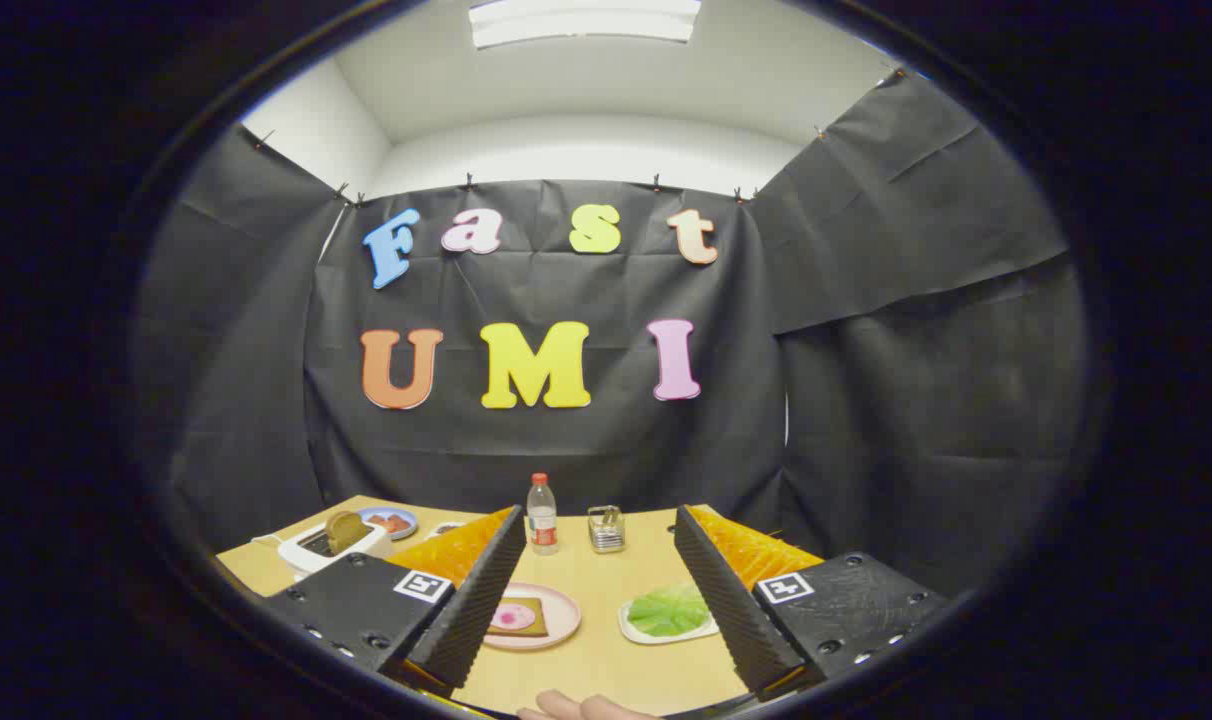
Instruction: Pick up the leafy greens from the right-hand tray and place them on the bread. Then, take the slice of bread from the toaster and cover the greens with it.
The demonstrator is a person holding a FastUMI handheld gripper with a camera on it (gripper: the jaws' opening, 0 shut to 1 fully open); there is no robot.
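Claw (598, 590) spread wide, holding nothing, raised above the worktop (606, 660); greens not yet picked.

Leafy greens (668, 610) lie on the right-hand tray (634, 632), ahead of the claw at about 1 o'clock, close against the inner face of the right finger; the leaf pile's long axis runs roughly 8 to 2 o'clock. I judge the coming move a short drop forward and slightly right. Pink plate (558, 625) at 11 o'clock carries one bread slice (528, 612) with a pink round on it. Toaster (328, 545) farther off at 10 o'clock, one slice (345, 530) upright in it. Count: one tray, two plates, two bread slices, one bottle (541, 515), one small rack (606, 529). A person's fingertips (581, 707) show at 6 o'clock.
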